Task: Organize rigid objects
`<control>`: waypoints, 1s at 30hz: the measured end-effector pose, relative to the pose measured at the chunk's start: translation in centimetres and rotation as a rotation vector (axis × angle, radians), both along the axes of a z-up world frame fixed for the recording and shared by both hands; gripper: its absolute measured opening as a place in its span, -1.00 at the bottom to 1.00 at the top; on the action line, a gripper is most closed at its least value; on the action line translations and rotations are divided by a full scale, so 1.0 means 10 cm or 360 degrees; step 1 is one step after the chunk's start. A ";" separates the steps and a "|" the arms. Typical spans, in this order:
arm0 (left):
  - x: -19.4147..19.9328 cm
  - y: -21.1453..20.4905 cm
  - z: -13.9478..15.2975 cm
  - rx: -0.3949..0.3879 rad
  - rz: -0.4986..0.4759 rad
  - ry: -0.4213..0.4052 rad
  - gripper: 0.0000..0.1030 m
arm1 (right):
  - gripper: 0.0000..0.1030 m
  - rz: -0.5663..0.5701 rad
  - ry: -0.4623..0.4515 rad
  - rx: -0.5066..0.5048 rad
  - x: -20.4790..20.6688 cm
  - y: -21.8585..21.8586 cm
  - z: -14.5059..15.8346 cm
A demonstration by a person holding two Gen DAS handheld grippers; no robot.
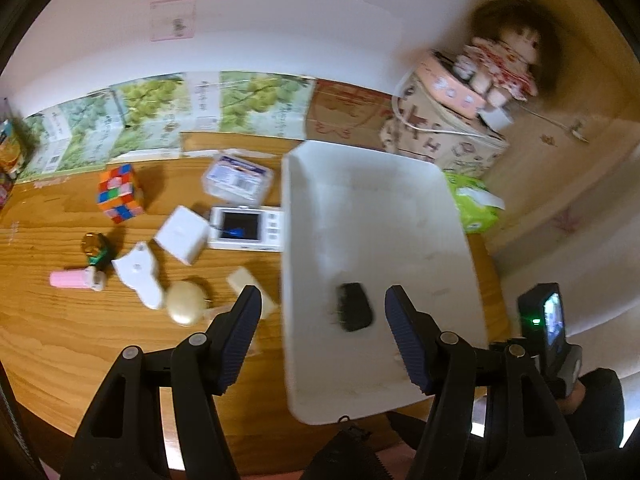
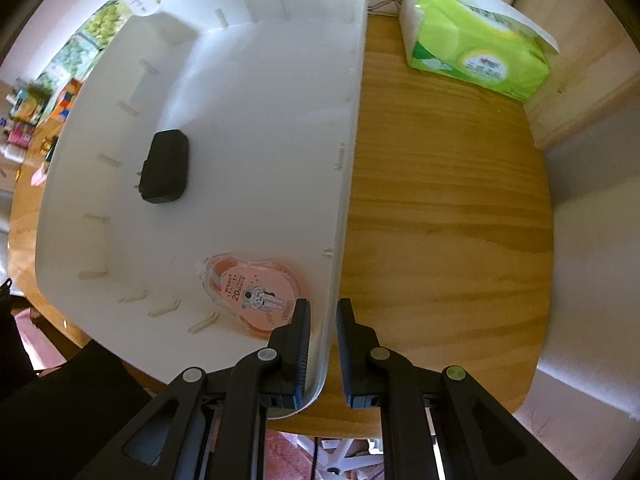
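Note:
A white plastic bin point(image 1: 380, 184) stands on the wooden table. A black plug-like block point(image 1: 354, 306) lies in it; it also shows in the right wrist view point(image 2: 166, 171). A pink tape dispenser point(image 2: 252, 296) lies near the bin's corner. My left gripper point(image 1: 322, 316) is open above the bin's near part, around nothing. My right gripper point(image 2: 323, 314) is shut on the bin's right wall point(image 2: 344, 184) near its corner. On the table left of the bin lie a Rubik's cube point(image 1: 120, 193), a white cube box point(image 1: 181, 234), a small screen device point(image 1: 247, 227) and a beige oval case point(image 1: 185, 302).
A clear plastic box point(image 1: 238, 179), a white cat-shaped item point(image 1: 140, 278), a pink tube point(image 1: 76, 280) and a small green figure point(image 1: 96, 248) lie on the table point(image 1: 60, 332). A green tissue pack point(image 2: 476, 40) sits right of the bin. Cardboard boxes and a doll point(image 1: 504, 60) stand behind.

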State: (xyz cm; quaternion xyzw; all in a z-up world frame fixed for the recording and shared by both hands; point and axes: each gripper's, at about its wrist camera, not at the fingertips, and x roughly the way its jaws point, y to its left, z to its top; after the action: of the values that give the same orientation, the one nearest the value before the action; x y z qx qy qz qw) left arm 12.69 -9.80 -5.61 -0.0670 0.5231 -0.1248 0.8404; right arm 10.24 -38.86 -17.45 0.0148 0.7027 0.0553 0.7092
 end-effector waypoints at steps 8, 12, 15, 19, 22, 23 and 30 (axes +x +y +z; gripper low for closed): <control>0.10 0.53 -0.07 0.0065 0.0072 0.0030 0.32 | -0.75 -0.0141 0.0045 -0.0075 0.02 -0.01 0.02; 0.15 0.80 -0.10 0.0098 0.0107 0.0047 0.32 | -0.75 -0.0196 0.0065 -0.0091 0.03 -0.04 0.03; 0.18 0.97 -0.14 0.0123 0.0136 0.0061 0.32 | -0.75 -0.0224 0.0077 -0.0112 0.04 -0.05 0.01; 0.26 1.26 -0.23 0.0152 0.0210 0.0101 0.32 | -0.75 -0.0261 0.0100 -0.0139 0.06 -0.04 0.01; 0.33 1.47 -0.31 0.0185 0.0268 0.0131 0.32 | -0.75 -0.0290 0.0125 -0.0169 0.06 -0.01 -0.02; 0.35 1.53 -0.33 0.0193 0.0285 0.0141 0.32 | -0.75 -0.0298 0.0129 -0.0177 0.06 -0.01 -0.02; 0.50 2.06 -0.53 0.0201 0.0439 0.0241 0.32 | -0.75 -0.0361 0.0155 -0.0217 0.10 0.00 -0.03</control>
State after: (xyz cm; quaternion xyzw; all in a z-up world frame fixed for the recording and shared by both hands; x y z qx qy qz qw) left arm 17.73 10.84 -10.90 -0.0944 0.5777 0.0304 0.8102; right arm 11.24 -38.82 -17.77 0.0485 0.7323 -0.0740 0.6752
